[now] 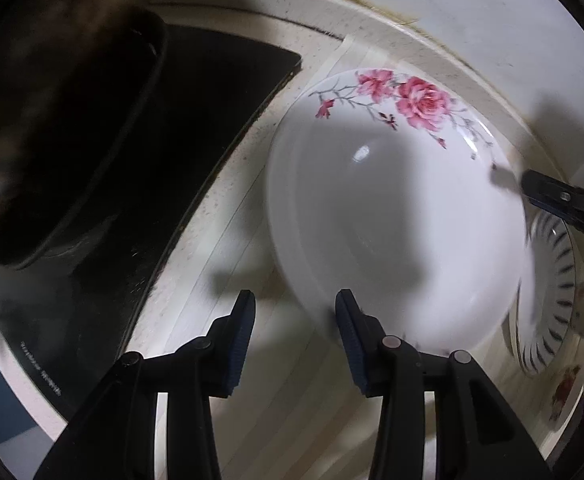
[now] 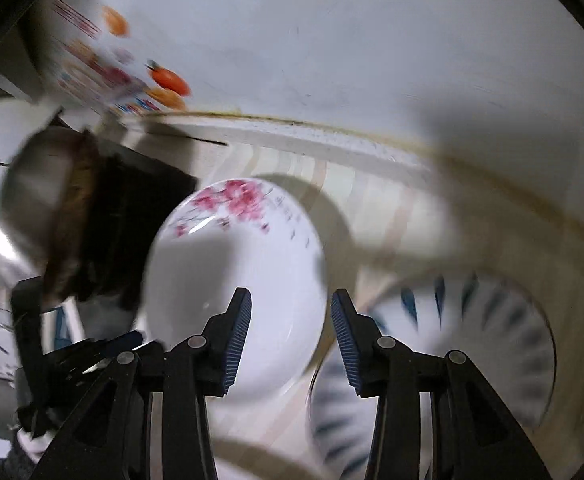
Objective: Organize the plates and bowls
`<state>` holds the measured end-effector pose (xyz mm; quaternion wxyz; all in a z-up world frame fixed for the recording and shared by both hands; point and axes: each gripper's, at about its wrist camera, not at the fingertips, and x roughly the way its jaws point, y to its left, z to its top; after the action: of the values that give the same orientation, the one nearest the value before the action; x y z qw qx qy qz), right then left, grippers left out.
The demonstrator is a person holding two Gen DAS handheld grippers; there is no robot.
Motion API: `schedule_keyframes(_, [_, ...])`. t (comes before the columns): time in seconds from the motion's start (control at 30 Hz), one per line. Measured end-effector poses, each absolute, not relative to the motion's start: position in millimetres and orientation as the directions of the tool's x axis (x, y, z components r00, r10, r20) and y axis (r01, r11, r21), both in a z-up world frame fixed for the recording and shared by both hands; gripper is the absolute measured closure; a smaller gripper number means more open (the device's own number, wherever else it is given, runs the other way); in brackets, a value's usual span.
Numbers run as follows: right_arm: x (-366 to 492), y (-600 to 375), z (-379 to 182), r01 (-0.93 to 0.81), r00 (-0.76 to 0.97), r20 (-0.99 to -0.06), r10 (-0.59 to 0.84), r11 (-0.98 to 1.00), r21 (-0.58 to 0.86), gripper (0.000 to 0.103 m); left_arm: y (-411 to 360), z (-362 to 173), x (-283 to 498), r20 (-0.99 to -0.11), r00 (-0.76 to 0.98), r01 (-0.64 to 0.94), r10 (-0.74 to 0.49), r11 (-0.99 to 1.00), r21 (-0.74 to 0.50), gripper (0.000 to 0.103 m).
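The rose plate (image 1: pixel 391 216) lay just right of the open, empty left claw (image 1: pixel 293 300); the open right claw (image 2: pixel 290 300) straddled its right rim.

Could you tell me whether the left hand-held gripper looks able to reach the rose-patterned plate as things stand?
Probably yes. The left hand-held gripper is open, and the near rim of the rose-patterned plate lies just beside its right finger, with nothing in between.

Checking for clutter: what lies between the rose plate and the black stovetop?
In the left wrist view, only a bare strip of striped mat separates the rose plate from the black stovetop.
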<state>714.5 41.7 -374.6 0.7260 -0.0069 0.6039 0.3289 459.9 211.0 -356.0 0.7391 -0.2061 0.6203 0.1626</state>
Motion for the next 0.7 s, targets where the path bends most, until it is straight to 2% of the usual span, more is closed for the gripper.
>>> schedule_keyframes(0.13, [738,61,-402,-0.513,0.037,-0.913,0.405,0.792,0.331,0.059,217,-362,466,-0.981,0.188,-0.509,-0.038,0.851,-0.131,0.064])
schedule_keyframes(0.2, [747,63,-411,-0.513,0.016,-0.914,0.405,0.788,0.34,0.073,218,-361,469,-0.979,0.203,-0.504,-0.029,0.854,-0.13,0.067])
schedule_keyframes(0.3, [755,66,-423,-0.516,-0.015,-0.903,0.429,0.77,0.375,0.086,216,-357,467,-0.977,0.215,-0.503,-0.008,0.856,-0.118,0.073])
schedule_keyframes(0.47, [752,68,-422,-0.54,0.0,-0.895,0.447,0.753,0.376,0.086,211,-350,455,-0.976,0.219,-0.498,0.006,0.86,-0.107,0.073])
schedule_keyframes(0.7, [735,51,-402,-0.53,0.022,-0.881,0.472,0.753,0.39,0.086,192,-311,440,-0.961,0.278,-0.441,0.007,0.889,-0.121,0.073])
